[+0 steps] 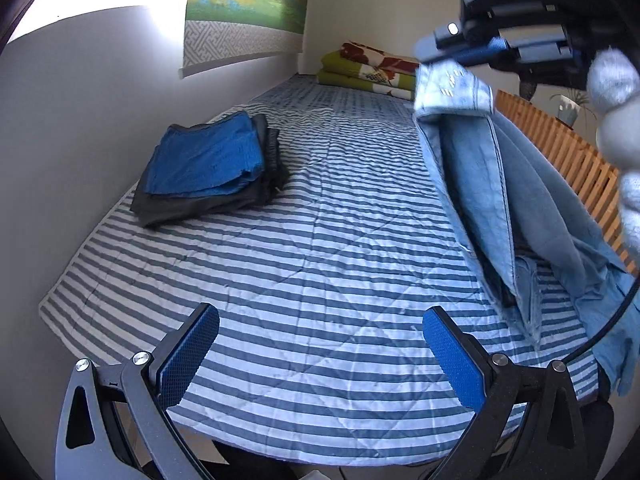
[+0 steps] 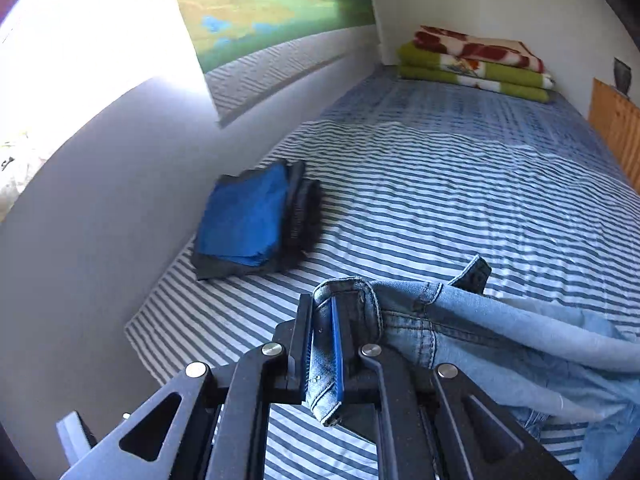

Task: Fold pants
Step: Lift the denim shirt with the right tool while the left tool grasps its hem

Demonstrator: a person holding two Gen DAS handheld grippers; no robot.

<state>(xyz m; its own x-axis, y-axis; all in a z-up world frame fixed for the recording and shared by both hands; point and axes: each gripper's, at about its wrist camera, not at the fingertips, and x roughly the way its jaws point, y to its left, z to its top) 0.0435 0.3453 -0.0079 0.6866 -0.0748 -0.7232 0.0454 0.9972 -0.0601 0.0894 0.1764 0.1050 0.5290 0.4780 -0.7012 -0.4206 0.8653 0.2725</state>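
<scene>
- Above the striped bed point(image 1: 304, 216), the right gripper point(image 2: 322, 344) is clamped on the waistband of the jeans point(image 2: 500, 344); denim fills the narrow gap between its blue pads, and a folded edge of the band hangs below them.
- From that grip the jeans trail off to the right in the right wrist view, a belt loop sticking up from the band.
- In the left wrist view the jeans point(image 1: 508, 184) hang down from the right gripper point(image 1: 460, 46) at the upper right, their lower folds reaching the bed's right side.
- A gloved hand point(image 1: 618, 128) holds that gripper at the frame's right edge.
- The left gripper point(image 1: 320, 356) hovers over the near end of the bed with its jaws spread wide and nothing between them; only striped cover shows in the gap.
- A folded pile point(image 1: 212, 172), blue cloth on top of dark cloth, lies on the bed's left side close to the wall, well apart from the jeans.
- Folded blankets point(image 1: 368, 70), green with red and white, sit stacked at the far end of the bed.
- A wooden slatted rail point(image 1: 560, 148) runs along the bed's right side, behind the jeans.
</scene>
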